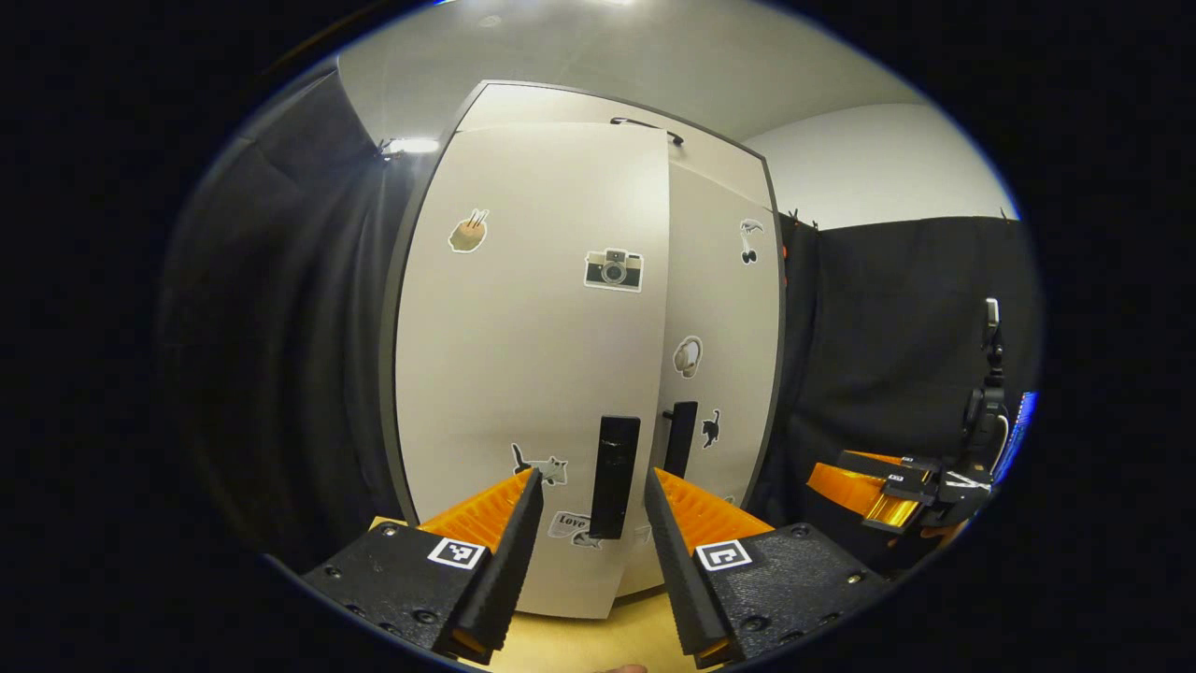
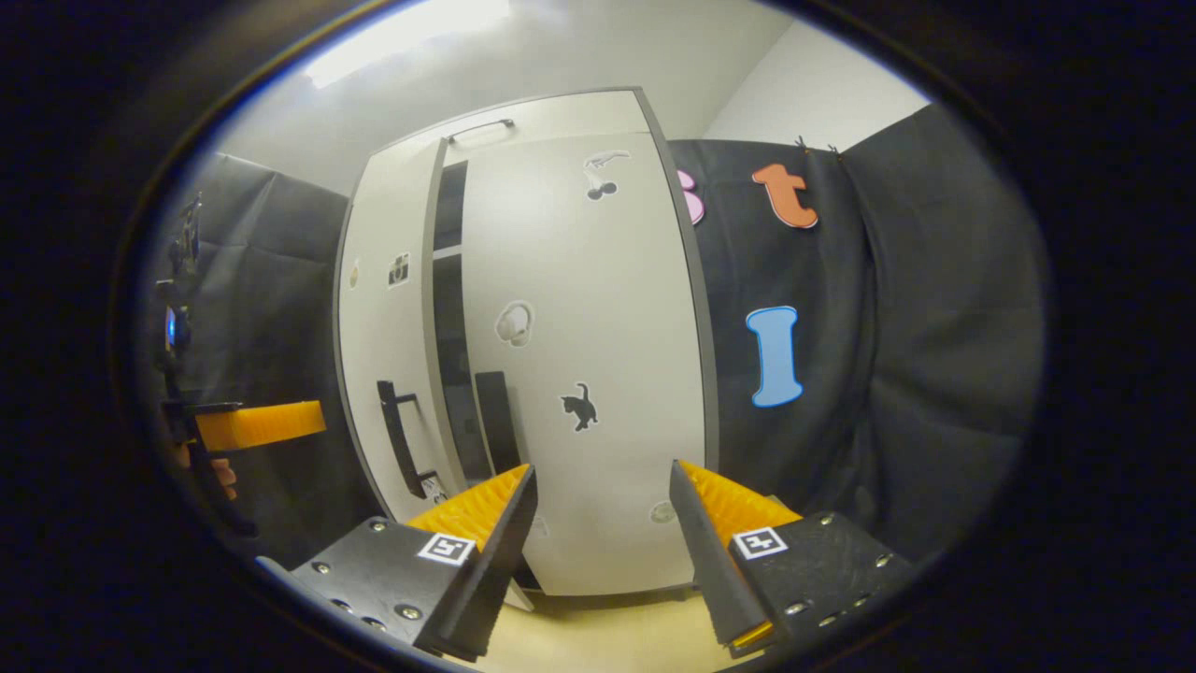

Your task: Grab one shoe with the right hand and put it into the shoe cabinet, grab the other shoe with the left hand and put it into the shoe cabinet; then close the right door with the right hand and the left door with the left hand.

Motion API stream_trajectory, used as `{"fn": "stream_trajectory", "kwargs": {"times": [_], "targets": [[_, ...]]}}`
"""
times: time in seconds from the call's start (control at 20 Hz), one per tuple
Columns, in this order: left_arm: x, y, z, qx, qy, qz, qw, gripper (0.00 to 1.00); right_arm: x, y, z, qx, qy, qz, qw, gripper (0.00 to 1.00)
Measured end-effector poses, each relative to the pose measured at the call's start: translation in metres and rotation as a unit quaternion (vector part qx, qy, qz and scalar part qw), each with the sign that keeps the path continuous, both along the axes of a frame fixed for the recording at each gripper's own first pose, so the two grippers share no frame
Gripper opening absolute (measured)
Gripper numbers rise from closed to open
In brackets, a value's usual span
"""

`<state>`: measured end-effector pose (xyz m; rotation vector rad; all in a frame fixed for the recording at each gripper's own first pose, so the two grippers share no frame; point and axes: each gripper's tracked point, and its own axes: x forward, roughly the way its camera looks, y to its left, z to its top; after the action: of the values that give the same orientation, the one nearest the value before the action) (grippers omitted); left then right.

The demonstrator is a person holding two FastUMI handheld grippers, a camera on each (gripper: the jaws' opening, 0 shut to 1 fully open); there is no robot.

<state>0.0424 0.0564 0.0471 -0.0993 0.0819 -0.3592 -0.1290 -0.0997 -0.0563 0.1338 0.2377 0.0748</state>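
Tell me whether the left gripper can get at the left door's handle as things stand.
Probably yes. The left gripper is open, and the left door's handle stands just ahead between its fingers with nothing between them. The left door sits slightly ajar, its edge standing out past the right door.

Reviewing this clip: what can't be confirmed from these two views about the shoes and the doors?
- Shoes: hidden by the left door and right door; the gap is too dark in the right gripper view.
- Whether the left door is fully shut: unclear in the left gripper view.
- Cabinet base: cut off by the left gripper.
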Motion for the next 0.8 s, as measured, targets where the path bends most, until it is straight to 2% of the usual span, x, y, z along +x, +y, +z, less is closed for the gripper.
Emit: {"fn": "stream_trajectory", "kwargs": {"times": [0.2,0.25,0.35,0.4,0.8], "targets": [[0.0002,0.0001,0.0009,-0.002,0.001,0.003,1.0,0.67,-0.001,0.0,0.0022,0.0,-0.002,0.001,1.0,0.85],[0.0003,0.0002,0.001,-0.003,0.001,0.003,1.0,0.67,-0.0014,0.0,0.0026,0.0,-0.002,0.002,1.0,0.81],[0.0008,0.0005,0.0015,-0.003,0.001,0.004,1.0,0.67,-0.0021,0.0005,0.0051,-0.001,-0.004,0.002,1.0,0.81],[0.0008,0.0005,0.0012,-0.004,0.002,0.005,1.0,0.67,-0.0028,0.0009,0.0064,-0.001,-0.005,0.003,1.0,0.85],[0.0008,0.001,0.0021,-0.008,0.006,0.01,1.0,0.67,-0.009,0.0028,0.0094,-0.004,-0.005,0.005,1.0,0.85]]}}
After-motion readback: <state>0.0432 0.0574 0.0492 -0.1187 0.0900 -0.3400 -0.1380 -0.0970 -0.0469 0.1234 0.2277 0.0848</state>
